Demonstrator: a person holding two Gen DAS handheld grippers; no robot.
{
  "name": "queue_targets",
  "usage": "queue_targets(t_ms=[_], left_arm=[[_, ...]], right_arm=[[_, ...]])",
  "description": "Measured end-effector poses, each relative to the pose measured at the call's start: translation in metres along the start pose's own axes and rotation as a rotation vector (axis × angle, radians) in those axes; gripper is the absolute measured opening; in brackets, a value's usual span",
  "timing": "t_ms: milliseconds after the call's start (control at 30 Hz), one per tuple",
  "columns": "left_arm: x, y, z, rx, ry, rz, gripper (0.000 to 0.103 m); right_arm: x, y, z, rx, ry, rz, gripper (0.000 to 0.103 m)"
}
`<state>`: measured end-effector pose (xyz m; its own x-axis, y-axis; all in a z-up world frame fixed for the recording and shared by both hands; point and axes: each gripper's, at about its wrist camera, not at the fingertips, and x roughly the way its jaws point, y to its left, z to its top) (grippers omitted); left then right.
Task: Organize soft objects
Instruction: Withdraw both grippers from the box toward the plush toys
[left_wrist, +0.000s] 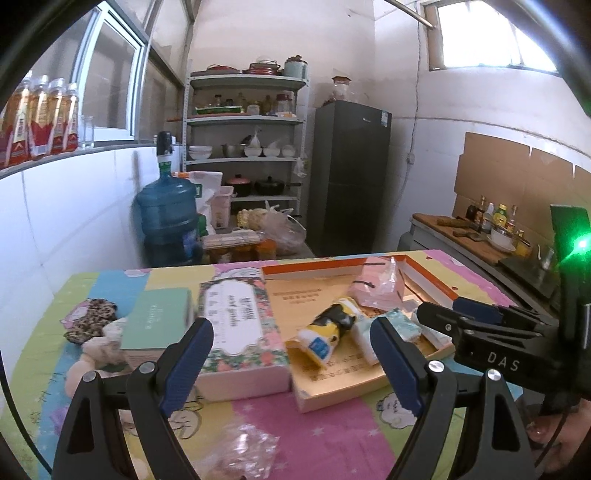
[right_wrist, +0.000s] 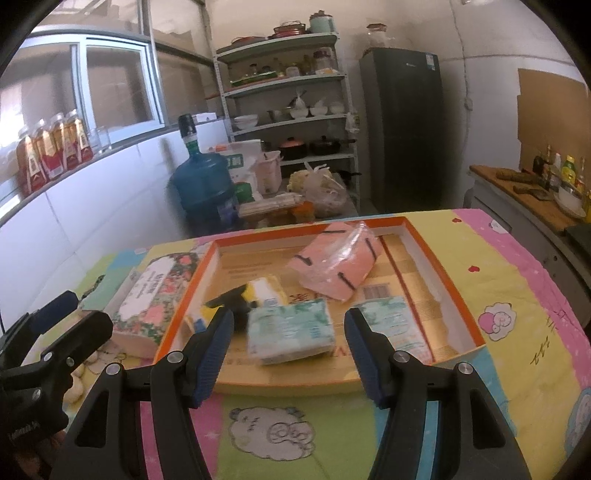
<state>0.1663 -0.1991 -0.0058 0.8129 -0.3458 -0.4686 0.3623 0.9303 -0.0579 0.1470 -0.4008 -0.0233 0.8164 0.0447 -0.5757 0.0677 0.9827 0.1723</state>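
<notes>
We see the soft things gathered in the orange-rimmed box lid (right_wrist: 463, 291) on the desk (right_wrist: 517, 280), ahead of and below both hand-held grippers.

Tissue pack (right_wrist: 290, 332): green-white, lying flat just beyond the right hand-held gripper (right_wrist: 290, 354), in line with the gap between its fingers. We judge it light and squashy, with a slick plastic wrap; best taken across its short sides, low on the body, so the film does not slide. A second similar pack (right_wrist: 397, 325) lies to the right of it.

Pink pack (right_wrist: 338, 264): farther in, its loose clear wrapper sticking up. Likely light; we would grip the body, not the wrapper, which would crumple and slip.

Yellow-and-black soft item (left_wrist: 330, 326): lies ahead of the left hand-held gripper (left_wrist: 291, 358), between its fingers in view; what it is we cannot tell.

Right hand-held gripper: fingers apart, nothing between the pads, tilted downward over the near edge of the lid.

Left hand-held gripper: fingers wide apart, empty, also pitched downward, hovering over the desk near the flowered box (left_wrist: 242, 325), which stands just left of the lid. The right tool's black body shows at the right of the left view, alongside.

Crinkled clear bag (left_wrist: 243, 452) lies on the desk beneath the left fingers.
</notes>
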Motion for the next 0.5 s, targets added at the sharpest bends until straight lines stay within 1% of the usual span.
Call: queue_targets(t_ms=[233, 500], left_arm=[[-0.016, 0.025, -0.002, -0.009, -0.024, 0.037, 0.087], [-0.035, 0.057, -0.008, -0.032, -0.043, 0.076, 0.087]], right_arm=[[-0.008, 0.032, -0.003, -0.04, -0.028, -0.008, 0.064], [-0.014, 0.068, -0.01, -0.075, -0.039, 0.006, 0.064]])
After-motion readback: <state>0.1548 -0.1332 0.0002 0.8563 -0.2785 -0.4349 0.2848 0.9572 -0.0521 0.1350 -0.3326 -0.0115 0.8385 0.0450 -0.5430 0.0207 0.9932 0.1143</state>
